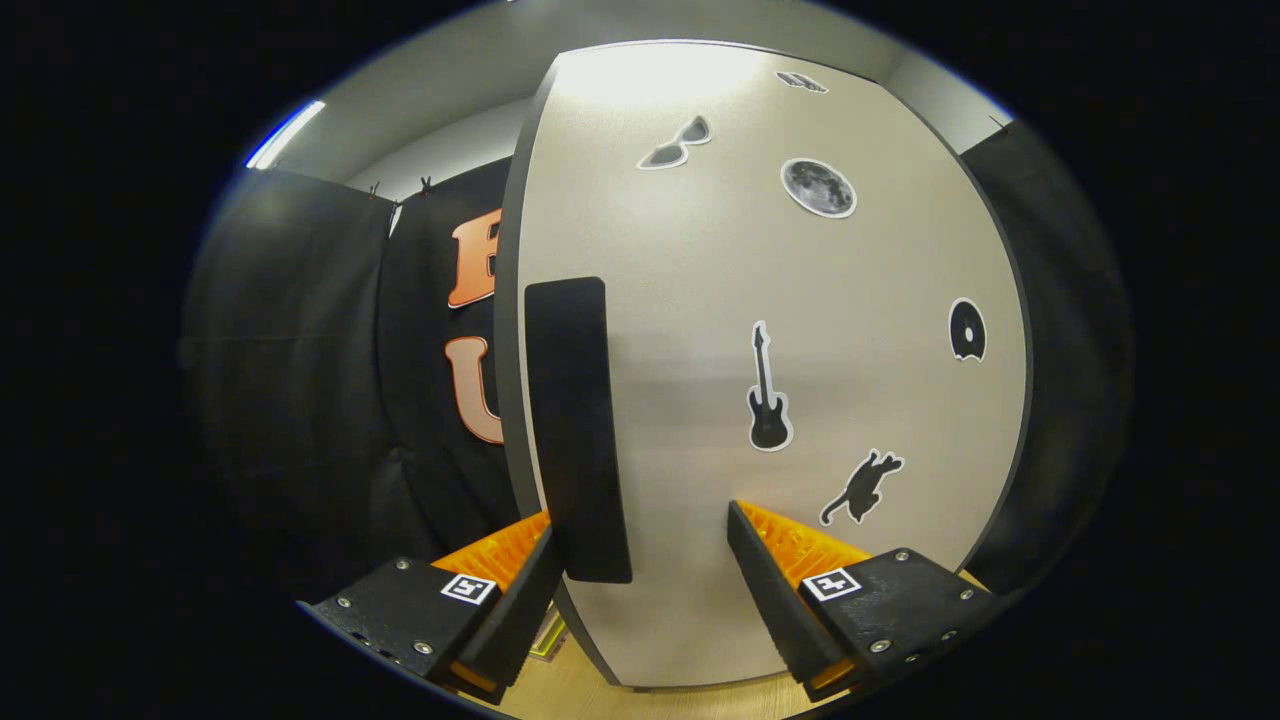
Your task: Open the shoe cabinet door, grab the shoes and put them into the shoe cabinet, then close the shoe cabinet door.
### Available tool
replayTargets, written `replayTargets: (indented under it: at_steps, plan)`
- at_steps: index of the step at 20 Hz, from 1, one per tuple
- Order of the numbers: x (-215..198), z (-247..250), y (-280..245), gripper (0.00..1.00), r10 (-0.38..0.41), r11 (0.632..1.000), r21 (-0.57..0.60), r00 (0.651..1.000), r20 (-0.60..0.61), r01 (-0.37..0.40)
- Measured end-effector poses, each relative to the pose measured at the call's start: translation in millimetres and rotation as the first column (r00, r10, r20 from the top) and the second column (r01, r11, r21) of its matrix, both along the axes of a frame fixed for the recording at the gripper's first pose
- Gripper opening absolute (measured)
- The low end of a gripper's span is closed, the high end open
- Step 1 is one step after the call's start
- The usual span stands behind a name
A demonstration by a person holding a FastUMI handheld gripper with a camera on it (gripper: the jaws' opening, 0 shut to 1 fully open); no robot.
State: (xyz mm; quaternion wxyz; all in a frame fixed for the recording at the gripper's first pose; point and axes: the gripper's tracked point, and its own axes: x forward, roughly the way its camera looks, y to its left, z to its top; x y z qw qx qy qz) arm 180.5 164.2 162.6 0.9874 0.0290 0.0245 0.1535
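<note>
The shoe cabinet door [800,350] stands right in front of me, a pale grey panel with a dark edge and several black stickers. A tall black handle [578,430] runs down the door near its left edge. My gripper [640,525] is open, close against the door. The handle's lower end sits between the fingers, right next to the left finger [525,590]. The right finger [770,580] is well apart from the handle, in front of the door's face. Neither finger presses on the handle as far as I can see.
Black cloth wall [300,380] hangs to the left of the cabinet and more cloth [1070,330] to its right. A pale wooden floor [560,695] shows below the door's bottom edge. A ceiling light [285,133] glows above the left cloth.
</note>
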Motion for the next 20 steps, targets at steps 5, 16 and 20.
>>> replayTargets:
  at_steps: [5, 16, 20]
  plan:
    - [3.9, -1.4, 0.2, 0.96, -0.016, 1.0, 0.0, 1.0, -0.012, 0.016]
    - [-43.0, 19.5, -17.8, 0.96, -0.035, 0.999, 0.041, 0.999, -0.015, 0.035]
    - [-82.6, 26.0, -47.4, 0.96, -0.076, 0.997, 0.015, 0.997, -0.018, 0.076]
